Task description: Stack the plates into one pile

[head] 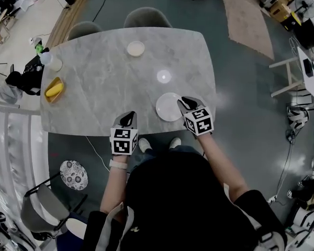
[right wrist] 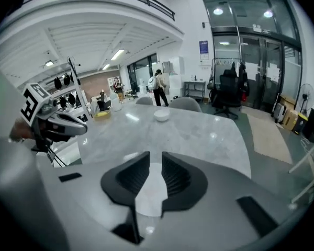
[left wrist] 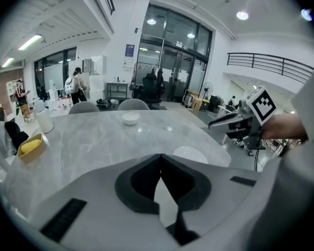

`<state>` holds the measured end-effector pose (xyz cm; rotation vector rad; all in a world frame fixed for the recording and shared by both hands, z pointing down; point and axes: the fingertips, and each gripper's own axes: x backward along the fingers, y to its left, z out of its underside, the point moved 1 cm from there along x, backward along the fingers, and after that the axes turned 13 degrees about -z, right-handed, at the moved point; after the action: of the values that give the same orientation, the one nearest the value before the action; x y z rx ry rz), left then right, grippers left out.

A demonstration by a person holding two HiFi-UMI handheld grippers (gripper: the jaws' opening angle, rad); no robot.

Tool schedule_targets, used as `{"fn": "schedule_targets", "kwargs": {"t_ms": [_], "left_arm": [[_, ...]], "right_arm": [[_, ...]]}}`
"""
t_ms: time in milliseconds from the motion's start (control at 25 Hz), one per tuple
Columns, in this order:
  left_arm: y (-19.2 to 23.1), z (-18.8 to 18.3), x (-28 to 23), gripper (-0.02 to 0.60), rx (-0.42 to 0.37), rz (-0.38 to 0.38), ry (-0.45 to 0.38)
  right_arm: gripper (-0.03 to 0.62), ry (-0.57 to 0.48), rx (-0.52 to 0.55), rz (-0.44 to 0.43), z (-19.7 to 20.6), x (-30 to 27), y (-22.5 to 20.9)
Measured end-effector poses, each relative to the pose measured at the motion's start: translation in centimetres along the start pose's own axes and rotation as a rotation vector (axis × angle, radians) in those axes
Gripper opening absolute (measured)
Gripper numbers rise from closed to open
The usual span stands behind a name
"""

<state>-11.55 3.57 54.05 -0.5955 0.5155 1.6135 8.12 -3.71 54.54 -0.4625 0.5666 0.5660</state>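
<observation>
On the grey marble table [head: 99,82] lie three white dishes. A large plate [head: 167,107] sits near the front edge, a small plate [head: 164,76] behind it, and a cream one [head: 135,48] at the far side. My right gripper [head: 182,104] hovers over the large plate's right rim, jaws a narrow gap apart, holding nothing; that plate [right wrist: 149,192] shows through the gap of the right gripper [right wrist: 151,163]. My left gripper [head: 126,120] hangs over the front edge left of the large plate [left wrist: 190,153]. The left gripper [left wrist: 160,158] is shut and empty.
A yellow tray [head: 54,89] with something yellow in it and a white jug [head: 51,60] stand at the table's left end. Two grey chairs [head: 146,17] are tucked in at the far side. A patterned disc [head: 73,174] lies on the floor to the left.
</observation>
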Motion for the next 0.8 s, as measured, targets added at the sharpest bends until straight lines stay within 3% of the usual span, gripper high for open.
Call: {"fn": "schedule_targets", "kwargs": {"t_ms": [320,480,800], "left_arm": [[-3.3,-7.3,2.1,0.008,-0.042,0.093,-0.216],[-5.1,-10.6,3.5,0.008,-0.088,0.135,-0.281],[-7.2,-15.6,6.5,0.008,-0.086,0.194,-0.414]], "right_arm": [[0.032,-0.158,0.034,-0.015,-4.7,6.2,1.6],[0.032,-0.238,0.054,-0.011,-6.7,9.3,2.1],[0.031,-0.368,0.103,0.017,-9.6,14.7,3.6]]}}
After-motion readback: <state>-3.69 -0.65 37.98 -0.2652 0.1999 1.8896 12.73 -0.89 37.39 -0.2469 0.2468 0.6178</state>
